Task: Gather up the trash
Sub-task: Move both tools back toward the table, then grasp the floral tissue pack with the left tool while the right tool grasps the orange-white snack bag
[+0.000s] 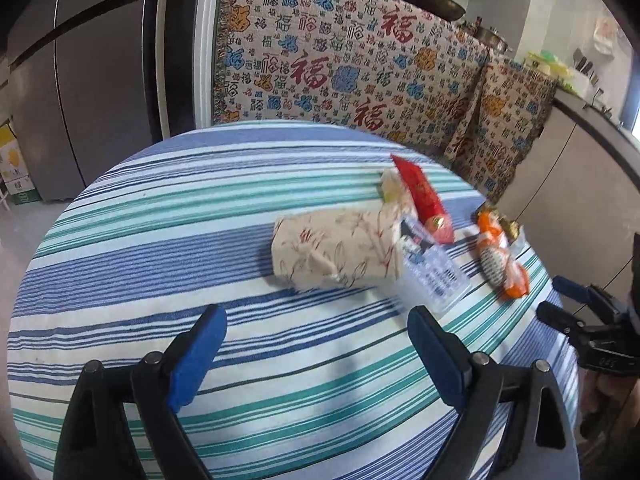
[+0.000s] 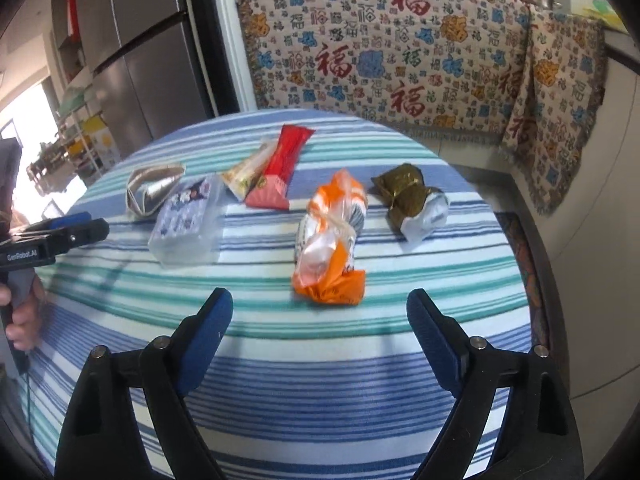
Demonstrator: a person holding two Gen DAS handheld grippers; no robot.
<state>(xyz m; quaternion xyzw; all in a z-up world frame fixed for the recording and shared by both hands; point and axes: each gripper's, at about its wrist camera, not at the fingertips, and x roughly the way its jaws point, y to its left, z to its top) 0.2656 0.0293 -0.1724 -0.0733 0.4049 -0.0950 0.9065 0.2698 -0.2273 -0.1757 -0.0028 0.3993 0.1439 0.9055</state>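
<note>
Striped tablecloth (image 2: pixel 360 360) bears wrappers; left gripper (image 1: pixel 316 356) and right gripper (image 2: pixel 320 344) gape, empty.

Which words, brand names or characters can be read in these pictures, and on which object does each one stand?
"GenRobot.AI": on the body of the left gripper, seen in the right wrist view.
"福": woven many times into the patterned blanket, large in red, smaller in blue and black.
Print on the red wrapper, the orange wrapper and the clear cartoon packet: too blurred to read.
Yellow box beside the fridge: print too small to read.
</note>
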